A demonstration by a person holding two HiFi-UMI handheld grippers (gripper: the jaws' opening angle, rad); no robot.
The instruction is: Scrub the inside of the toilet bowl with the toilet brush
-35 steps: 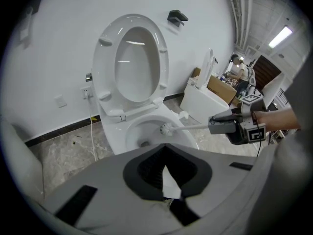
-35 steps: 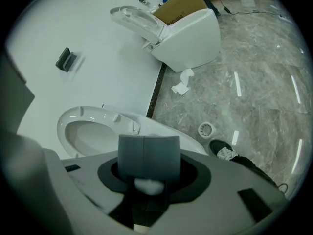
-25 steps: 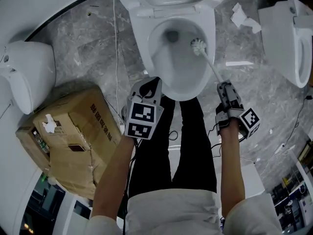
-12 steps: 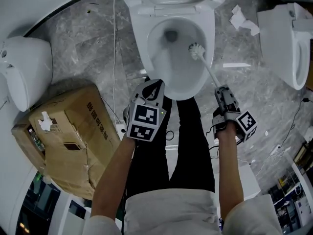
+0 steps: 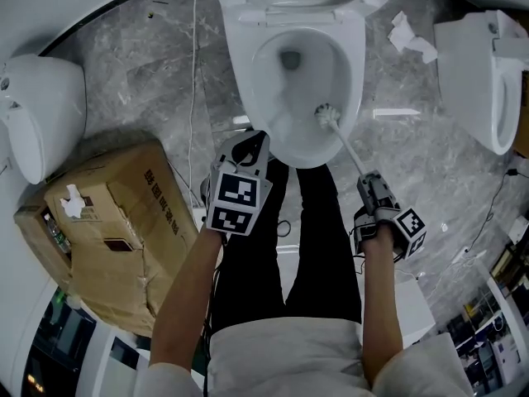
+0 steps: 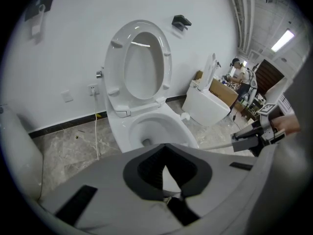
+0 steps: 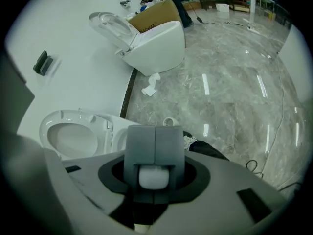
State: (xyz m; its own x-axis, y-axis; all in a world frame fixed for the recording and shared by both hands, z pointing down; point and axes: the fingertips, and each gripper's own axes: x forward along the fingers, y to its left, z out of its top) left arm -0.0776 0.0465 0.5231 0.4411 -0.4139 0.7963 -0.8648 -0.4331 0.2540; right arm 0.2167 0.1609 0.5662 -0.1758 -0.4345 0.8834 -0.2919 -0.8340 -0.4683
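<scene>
The white toilet (image 5: pixel 248 73) stands at the top middle with its seat up. A white toilet brush (image 5: pixel 327 115) has its head low on the bowl's right inner wall, near the front. Its thin handle slants down and right into my right gripper (image 5: pixel 366 179), which is shut on it. In the right gripper view the grey jaws (image 7: pixel 155 131) clamp the white handle (image 7: pixel 154 176). My left gripper (image 5: pixel 263 136) hovers at the bowl's front left rim, shut with nothing in it. In the left gripper view its pad tips (image 6: pixel 166 165) meet in front of the bowl (image 6: pixel 161 126).
A taped cardboard box (image 5: pixel 116 230) lies on the floor at left, beside another toilet (image 5: pixel 41 114). A third toilet (image 5: pixel 488 73) stands at right, with crumpled paper (image 5: pixel 413 33) beside it. A cable (image 5: pixel 196 98) runs along the marble floor. The person's black trouser legs (image 5: pixel 306 238) stand below the bowl.
The brush head has slid from the bowl's right side down toward its front. The right gripper drew back toward the person and a little left. The left gripper stayed put.
</scene>
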